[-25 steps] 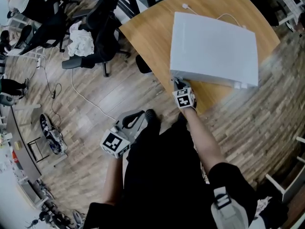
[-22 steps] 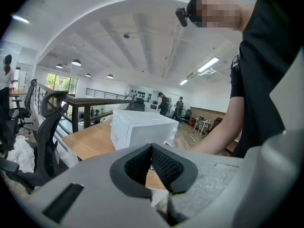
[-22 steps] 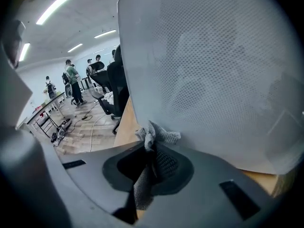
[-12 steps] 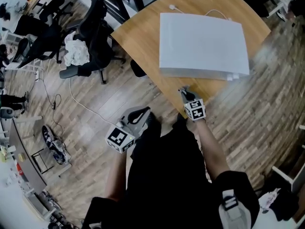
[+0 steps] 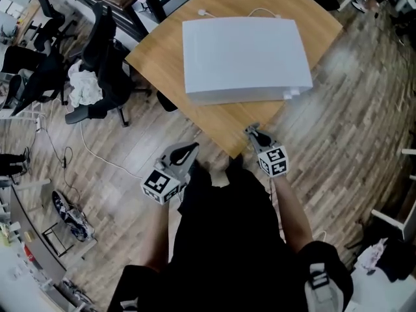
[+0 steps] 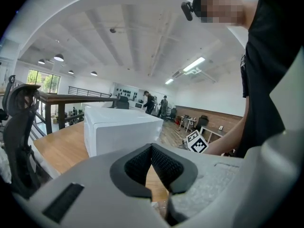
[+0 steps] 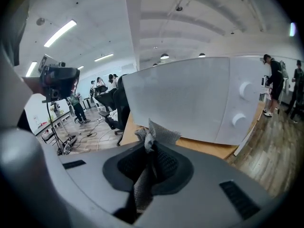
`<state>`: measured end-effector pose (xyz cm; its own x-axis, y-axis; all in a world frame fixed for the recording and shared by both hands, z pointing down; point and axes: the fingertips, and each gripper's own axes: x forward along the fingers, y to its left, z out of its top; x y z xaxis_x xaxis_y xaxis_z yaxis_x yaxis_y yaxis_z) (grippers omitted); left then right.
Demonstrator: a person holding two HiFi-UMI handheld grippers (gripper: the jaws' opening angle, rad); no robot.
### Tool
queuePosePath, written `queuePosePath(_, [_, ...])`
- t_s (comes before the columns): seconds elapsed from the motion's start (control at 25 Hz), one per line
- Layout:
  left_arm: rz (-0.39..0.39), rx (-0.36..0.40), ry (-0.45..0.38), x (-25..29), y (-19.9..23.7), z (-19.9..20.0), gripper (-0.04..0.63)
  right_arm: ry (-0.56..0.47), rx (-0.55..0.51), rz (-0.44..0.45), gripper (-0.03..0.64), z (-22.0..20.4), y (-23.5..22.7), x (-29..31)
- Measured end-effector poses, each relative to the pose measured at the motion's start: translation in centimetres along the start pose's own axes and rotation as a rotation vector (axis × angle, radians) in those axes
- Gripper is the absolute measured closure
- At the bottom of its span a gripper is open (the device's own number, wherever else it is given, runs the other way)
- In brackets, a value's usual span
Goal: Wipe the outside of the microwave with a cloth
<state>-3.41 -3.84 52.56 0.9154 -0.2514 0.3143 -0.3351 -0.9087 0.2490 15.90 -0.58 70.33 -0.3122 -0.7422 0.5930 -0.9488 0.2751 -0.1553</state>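
Head view looks down on a white microwave (image 5: 240, 54) standing about the middle of a wooden table (image 5: 156, 54), its front face turned toward the table's near corner; a white cable (image 5: 257, 12) lies by the table's far edge behind it. The right gripper (image 5: 253, 132) hangs at that near corner, close to the microwave's front but apart from it; in the right gripper view its jaws are pressed together on a grey cloth (image 7: 153, 136), a crumpled tuft of which sticks up past the tips while the rest trails down between the pads; beyond the tuft rises the microwave's front, with two round knobs (image 7: 245, 90) toward its right side. The left gripper (image 5: 190, 150) is off the table, over the wooden floor (image 5: 338, 129) just beside the table's near left edge; the left gripper view shows its jaws closed tip to tip with nothing between them, and the microwave beyond. An office chair (image 5: 107, 64) carrying a white garment (image 5: 82, 86) stands on the floor off the table's left corner.
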Motion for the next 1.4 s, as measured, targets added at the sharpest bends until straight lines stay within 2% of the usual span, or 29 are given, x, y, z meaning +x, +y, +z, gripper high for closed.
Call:
queuePosePath(0.16, [-0.023, -0.005, 0.025, 2.3, -1.2, -0.5, 0.595, -0.076, -0.035, -0.021, 0.592, 2.1, -1.6, -3.0])
queuePosePath(0.44, [-0.070, 0.038, -0.012, 5.2, -2.5, 0.7, 0.595, -0.164, -0.084, -0.018, 0.592, 5.7, -2.4, -7.5])
queuePosePath(0.64, [-0.068, 0.025, -0.009, 6.3, -3.1, 1.1, 0.595, -0.135, -0.115, -0.033, 0.592, 6.2, -2.6, -9.6])
queuePosePath(1.4, [-0.010, 0.021, -0.013, 8.4, -4.1, 0.7, 0.595, -0.173, -0.167, -0.026, 0.592, 6.9, -3.9, -12.8])
